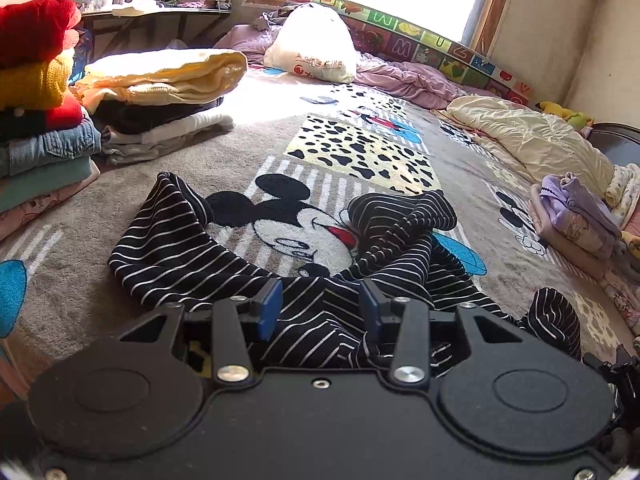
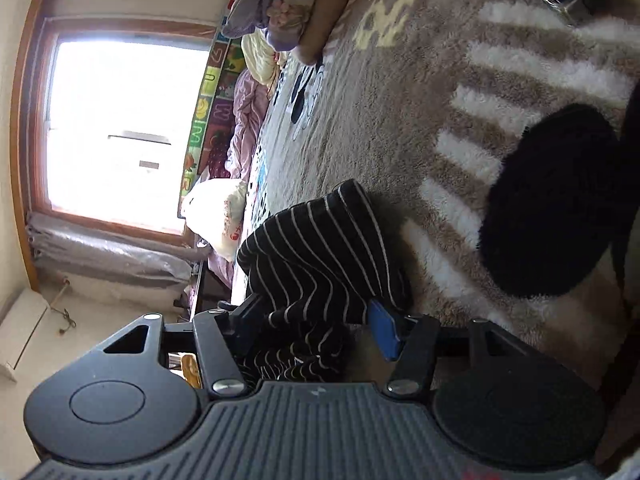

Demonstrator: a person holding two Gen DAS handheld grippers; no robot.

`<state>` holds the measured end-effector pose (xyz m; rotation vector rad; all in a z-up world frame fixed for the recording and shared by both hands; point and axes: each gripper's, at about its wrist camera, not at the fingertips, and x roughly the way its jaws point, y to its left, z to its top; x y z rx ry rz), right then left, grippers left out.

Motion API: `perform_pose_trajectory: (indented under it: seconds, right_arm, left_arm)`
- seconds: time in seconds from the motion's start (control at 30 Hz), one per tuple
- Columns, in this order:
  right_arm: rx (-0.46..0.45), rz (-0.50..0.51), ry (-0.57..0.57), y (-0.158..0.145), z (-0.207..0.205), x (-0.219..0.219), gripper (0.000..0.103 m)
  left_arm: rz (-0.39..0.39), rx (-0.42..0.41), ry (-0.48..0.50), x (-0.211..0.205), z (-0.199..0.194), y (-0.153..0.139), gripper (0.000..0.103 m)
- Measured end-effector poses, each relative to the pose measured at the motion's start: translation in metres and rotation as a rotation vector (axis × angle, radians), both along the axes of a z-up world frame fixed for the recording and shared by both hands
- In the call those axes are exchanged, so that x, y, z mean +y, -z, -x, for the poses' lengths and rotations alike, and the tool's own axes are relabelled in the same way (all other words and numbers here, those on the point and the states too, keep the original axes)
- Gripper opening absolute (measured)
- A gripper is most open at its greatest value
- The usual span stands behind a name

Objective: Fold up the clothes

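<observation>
A black garment with thin white stripes (image 1: 224,264) lies crumpled on the cartoon mouse blanket (image 1: 360,152), its two ends spread left and right. My left gripper (image 1: 322,306) hovers open over its near middle, blue pads (image 1: 270,308) apart, with striped cloth under and between them. In the right wrist view the camera is rolled on its side. There, my right gripper (image 2: 316,326) stands open around a bunched end of the striped garment (image 2: 320,248), one blue pad (image 2: 384,332) down by the blanket (image 2: 400,120) and the other finger partly hidden by cloth.
Folded stacks stand at the left: red, yellow and denim pieces (image 1: 36,92), then a cream pile (image 1: 168,80). A white bag (image 1: 312,44), a pink quilt (image 1: 404,76) and a cream quilt (image 1: 532,140) lie at the back and right. Folded purple clothes (image 1: 572,212) are at the right.
</observation>
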<state>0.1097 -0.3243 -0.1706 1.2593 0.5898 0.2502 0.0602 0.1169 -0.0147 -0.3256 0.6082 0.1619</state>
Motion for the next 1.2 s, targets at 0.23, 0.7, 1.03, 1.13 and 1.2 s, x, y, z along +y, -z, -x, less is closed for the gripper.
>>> perform_pose_trajectory:
  seconds: [0.23,0.7,1.03,1.13,1.2]
  right_arm:
    - [0.111,0.052,0.148,0.014,0.0,-0.003,0.013]
    - [0.05,0.564,0.104,-0.022,-0.013,0.012,0.039]
    - [-0.12,0.667,0.186,-0.065,-0.003,-0.014,0.01]
    - [-0.153,0.778,0.28,-0.086,-0.001,-0.036,0.01]
    - [-0.106,0.795,0.324,-0.087,-0.005,-0.048,0.01]
  left_arm:
    - [-0.019,-0.014,0.007,-0.004,0.01,-0.01,0.041]
    - [-0.01,-0.04,0.002,-0.003,0.019,-0.02,0.042]
    - [0.053,-0.022,0.039,0.009,0.001,0.007,0.043]
    - [0.085,-0.013,0.024,0.024,0.0,0.02,0.043]
    - [0.111,-0.001,0.004,0.034,-0.003,0.029,0.043]
